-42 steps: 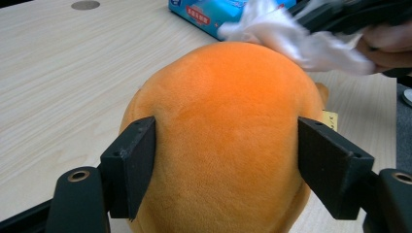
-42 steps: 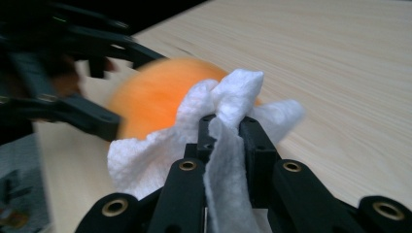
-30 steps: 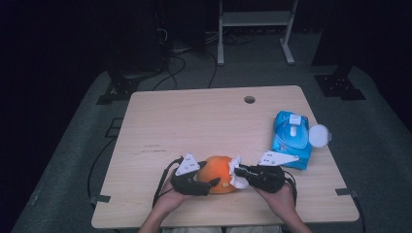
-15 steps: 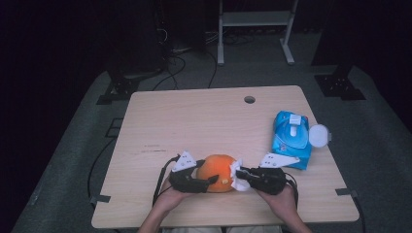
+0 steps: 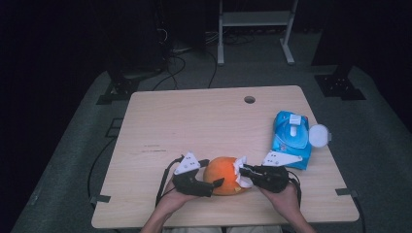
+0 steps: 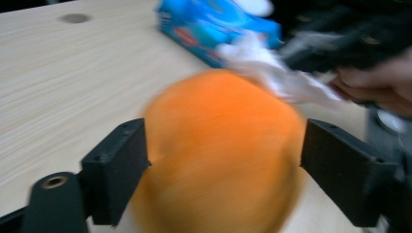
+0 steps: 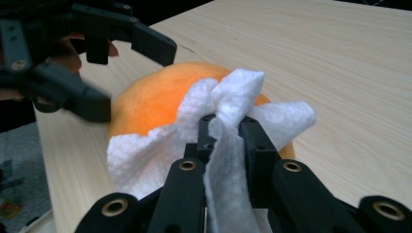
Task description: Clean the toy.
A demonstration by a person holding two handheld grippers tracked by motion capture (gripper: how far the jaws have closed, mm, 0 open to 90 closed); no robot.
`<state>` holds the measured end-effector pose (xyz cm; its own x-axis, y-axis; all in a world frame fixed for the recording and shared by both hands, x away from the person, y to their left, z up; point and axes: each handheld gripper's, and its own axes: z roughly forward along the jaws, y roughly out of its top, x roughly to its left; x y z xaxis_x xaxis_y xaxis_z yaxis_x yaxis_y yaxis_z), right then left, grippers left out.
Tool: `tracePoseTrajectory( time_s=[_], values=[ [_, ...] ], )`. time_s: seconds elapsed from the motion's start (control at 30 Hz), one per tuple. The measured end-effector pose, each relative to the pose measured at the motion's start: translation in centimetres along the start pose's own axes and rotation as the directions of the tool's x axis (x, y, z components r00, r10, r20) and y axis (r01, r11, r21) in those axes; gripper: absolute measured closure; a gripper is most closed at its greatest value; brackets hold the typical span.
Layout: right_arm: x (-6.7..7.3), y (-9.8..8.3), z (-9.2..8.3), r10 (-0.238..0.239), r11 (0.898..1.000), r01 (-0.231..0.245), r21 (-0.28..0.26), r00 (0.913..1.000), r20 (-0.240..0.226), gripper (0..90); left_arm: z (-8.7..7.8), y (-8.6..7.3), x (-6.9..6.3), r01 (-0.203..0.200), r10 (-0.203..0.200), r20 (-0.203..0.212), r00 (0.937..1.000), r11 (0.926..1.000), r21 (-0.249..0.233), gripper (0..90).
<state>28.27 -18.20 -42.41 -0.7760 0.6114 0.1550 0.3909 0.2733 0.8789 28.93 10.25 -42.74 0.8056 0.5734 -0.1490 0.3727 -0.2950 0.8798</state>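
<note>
The work in hand looks like wiping an orange ball [image 5: 224,174] with a white wipe [image 5: 241,173], and doing it well depends on the ball staying put while the cloth rubs it. The ball sits on the table [image 5: 194,121] close to its near edge, a little right of the middle of that edge. Since the round, soft-looking thing could roll or turn under a sideways push, the steadying side should bracket it low and evenly, and the wiping strokes should press down and across the top rather than shove it toward the left.

The left gripper [image 5: 206,182] comes in from the ball's left side. Its jaws have just been opening, and in the left gripper view they stand wide, one on each side of the ball [image 6: 221,150], with the pads seeming to be just off its skin, though blur makes that hard to settle. So it brackets the ball rather than clamps it.

The right gripper [image 5: 242,171] is closed tight on the wipe [image 7: 223,126], a fold of which rises between its jaws while the rest drapes over the ball's right shoulder [image 7: 150,102]. Farther right, near the table's right edge, lies a blue wipe pack [image 5: 291,138] with its white lid [image 5: 318,136] flipped open.
</note>
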Motion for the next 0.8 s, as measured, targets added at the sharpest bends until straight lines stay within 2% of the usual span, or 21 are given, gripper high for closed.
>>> tracePoseTrajectory(
  time_s=[0.03, 0.07, 0.17, 0.27, 0.3, 0.37, 0.43, 0.5, 0.53, 0.6, 0.63, 0.7, 0.73, 0.77, 0.8],
  values=[
    [0.0, 0.1, 0.0, -0.001, 1.000, 0.001, -0.001, 1.0000, 0.001, 79.7, 0.3, -0.2, 0.3, 0.032, -0.032, 0.018, 0.9993, 0.9994, 0.016, 14.8],
    [0.3, 0.2, 0.1, -0.009, 1.000, 0.009, 0.001, 0.9999, 0.007, 79.6, 0.6, -0.4, 0.3, 0.044, -0.045, 0.030, 0.9985, 0.9985, 0.032, 16.3],
    [1.8, 0.5, 0.5, -0.054, 0.998, 0.054, -0.015, 0.9985, -0.006, 79.6, 1.0, -0.5, -0.5, -0.033, 0.032, 0.024, 0.9992, 0.9983, 0.049, 22.7],
    [3.1, 1.1, 0.9, -0.108, 0.994, 0.107, -0.022, 0.9935, -0.036, 79.6, 0.8, -0.1, -1.1, -0.096, 0.095, 0.015, 0.9954, 0.9934, 0.063, 24.4],
    [3.1, 1.2, 1.0, -0.116, 0.993, 0.116, -0.012, 0.9928, -0.031, 79.7, 0.6, 0.0, -1.0, -0.090, 0.089, 0.023, 0.9958, 0.9946, 0.052, 24.2],
    [2.3, 1.0, 1.0, -0.092, 0.996, 0.092, -0.007, 0.9955, -0.025, 79.8, 0.2, -0.1, -0.3, -0.048, 0.048, 0.044, 0.9979, 0.9986, 0.019, 19.6],
    [1.6, 0.8, 0.8, -0.064, 0.998, 0.064, -0.011, 0.9978, -0.015, 79.8, 0.2, -0.2, 0.2, -0.020, 0.019, 0.039, 0.9991, 0.9993, 0.031, 11.8],
    [1.1, 0.8, 0.5, -0.052, 0.998, 0.052, -0.017, 0.9986, -0.004, 79.8, 0.6, -0.5, 0.2, 0.007, -0.009, 0.064, 0.9979, 0.9995, 0.031, 14.2],
    [1.1, 0.8, 0.5, -0.047, 0.999, 0.047, -0.019, 0.9989, -0.003, 79.8, 1.0, -0.6, -0.1, -0.008, 0.005, 0.069, 0.9976, 0.9992, 0.039, 19.7],
    [1.6, 0.8, 0.6, -0.057, 0.998, 0.057, -0.018, 0.9984, -0.001, 79.9, 1.3, -0.4, -0.9, -0.069, 0.067, 0.030, 0.9973, 0.9959, 0.058, 26.4],
    [2.1, 0.9, 0.7, -0.071, 0.997, 0.071, -0.023, 0.9974, -0.004, 79.9, 1.3, -0.2, -1.2, -0.089, 0.088, 0.025, 0.9958, 0.9946, 0.053, 29.9],
    [2.9, 1.3, 0.7, -0.099, 0.995, 0.097, -0.038, 0.9940, -0.046, 79.9, 1.3, 0.2, -1.9, -0.125, 0.124, 0.032, 0.9918, 0.9912, 0.044, 32.0],
    [3.3, 1.5, 0.7, -0.123, 0.992, 0.121, -0.034, 0.9916, -0.042, 79.7, 1.1, 0.3, -2.1, -0.142, 0.141, 0.028, 0.9896, 0.9890, 0.042, 32.0],
    [3.4, 1.7, 0.6, -0.147, 0.989, 0.147, -0.025, 0.9889, -0.020, 79.7, 1.1, 0.3, -2.1, -0.137, 0.137, 0.030, 0.9902, 0.9900, 0.031, 31.4],
    [3.1, 1.8, 0.5, -0.143, 0.989, 0.143, -0.023, 0.9895, -0.015, 79.7, 1.0, 0.3, -1.9, -0.127, 0.126, 0.037, 0.9913, 0.9917, 0.021, 30.1]
  ],
)
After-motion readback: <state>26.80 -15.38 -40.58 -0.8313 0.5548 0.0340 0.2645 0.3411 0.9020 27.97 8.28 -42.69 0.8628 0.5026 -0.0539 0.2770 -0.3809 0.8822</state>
